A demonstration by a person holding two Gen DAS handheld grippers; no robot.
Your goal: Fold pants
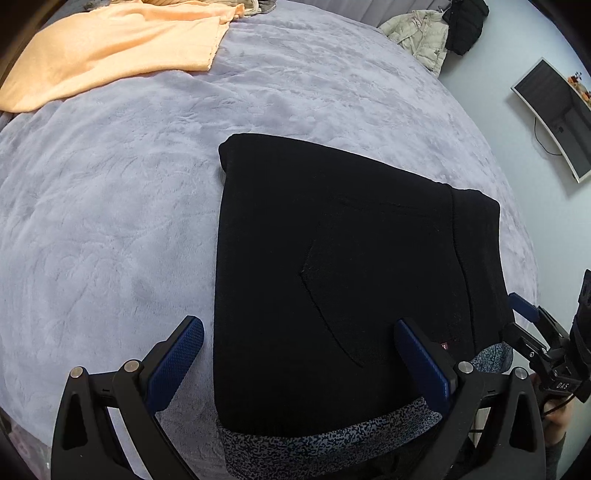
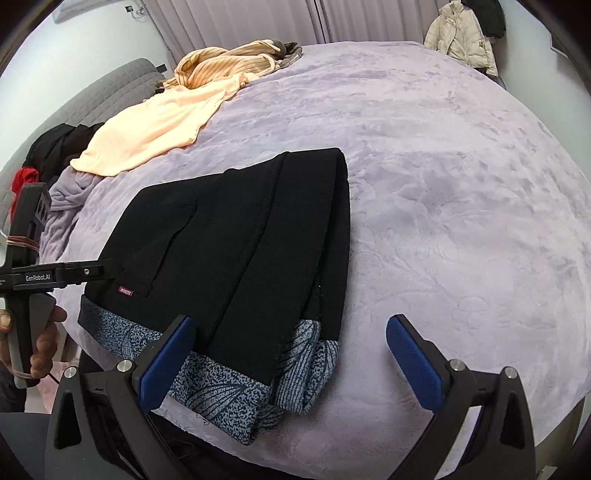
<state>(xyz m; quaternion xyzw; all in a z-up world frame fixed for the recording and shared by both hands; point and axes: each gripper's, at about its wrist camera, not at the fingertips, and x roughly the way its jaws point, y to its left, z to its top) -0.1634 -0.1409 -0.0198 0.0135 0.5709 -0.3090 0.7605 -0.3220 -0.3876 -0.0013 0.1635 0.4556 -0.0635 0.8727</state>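
Note:
Black pants [image 1: 332, 277] lie folded into a compact stack on the lilac bed cover [image 1: 110, 221], with a blue speckled lining showing along the near edge. My left gripper [image 1: 299, 350] is open, its jaws straddling the stack's near left corner, holding nothing. In the right wrist view the same pants [image 2: 240, 240] lie left of centre. My right gripper [image 2: 291, 350] is open above the near right corner, one finger over the lining, the other over bare cover. The right gripper [image 1: 532, 325] shows at the left view's right edge, and the left gripper's body [image 2: 55, 275] at the far left, held by a hand.
A peach garment [image 1: 110, 51] lies at the far left of the bed, with striped clothes [image 2: 229, 62] behind it. Dark and red clothes [image 2: 55, 155] are piled by the grey headboard. A pale jacket [image 2: 461, 33] hangs beyond the bed. A monitor [image 1: 554, 114] hangs on the wall.

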